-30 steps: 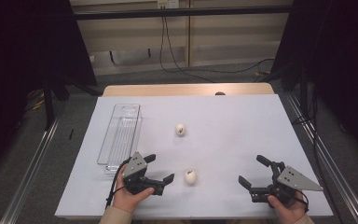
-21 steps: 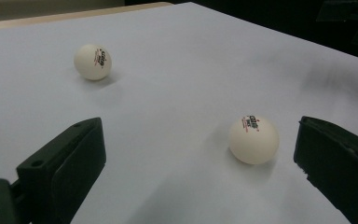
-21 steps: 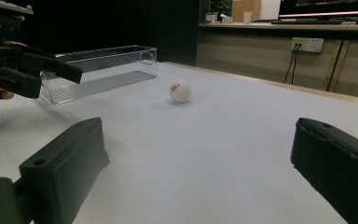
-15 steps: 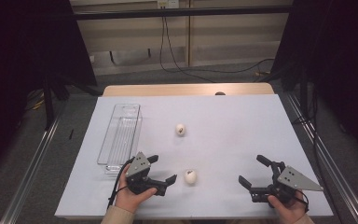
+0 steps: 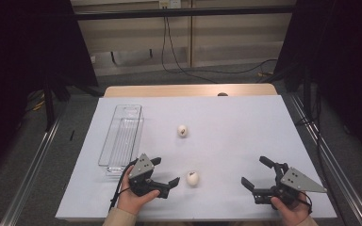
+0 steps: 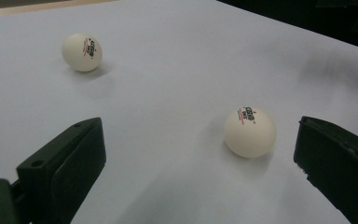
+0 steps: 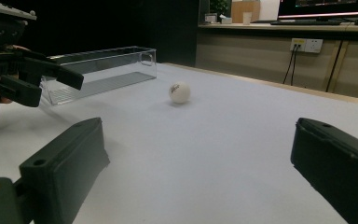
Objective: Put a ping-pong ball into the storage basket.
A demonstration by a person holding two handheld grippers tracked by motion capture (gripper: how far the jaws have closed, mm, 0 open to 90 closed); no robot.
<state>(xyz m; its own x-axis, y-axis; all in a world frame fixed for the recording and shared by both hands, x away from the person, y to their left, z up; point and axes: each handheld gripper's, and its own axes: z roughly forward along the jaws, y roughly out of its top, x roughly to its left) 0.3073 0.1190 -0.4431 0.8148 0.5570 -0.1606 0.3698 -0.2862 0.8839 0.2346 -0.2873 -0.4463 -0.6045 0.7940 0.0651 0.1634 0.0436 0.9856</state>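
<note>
The left gripper (image 5: 166, 171) has its fingers (image 6: 63, 163) spread wide apart, holding nothing. In the left gripper view the near ball (image 6: 250, 132) sits on the white counter (image 6: 177, 60) ahead of the gap between them, closer to the finger at 3 o'clock but clear of it. In the high view that ball (image 5: 193, 178) lies just beside the left fingertips, at about 3 o'clock from them, not touching.

The far ball (image 5: 182, 131) rests further up the counter (image 5: 235, 127), at roughly 12 o'clock from the near one and well apart from it; in the left gripper view it shows at 11 o'clock (image 6: 82, 52), its red-and-black print facing the camera.

A clear plastic tray (image 5: 121, 136) stands lengthwise near the counter's left edge, at 11 o'clock from the left gripper — its near end just beyond the hand.

The right gripper (image 5: 257, 173) sits low near the counter's front edge, well apart from both balls, its fingers (image 7: 65, 163) also wide apart and empty. Its own view looks across the counter to one ball (image 7: 179, 92) at 12 o'clock, the tray (image 7: 103, 70) at 10 o'clock, and the left gripper (image 7: 51, 77) at 9 o'clock.
</note>
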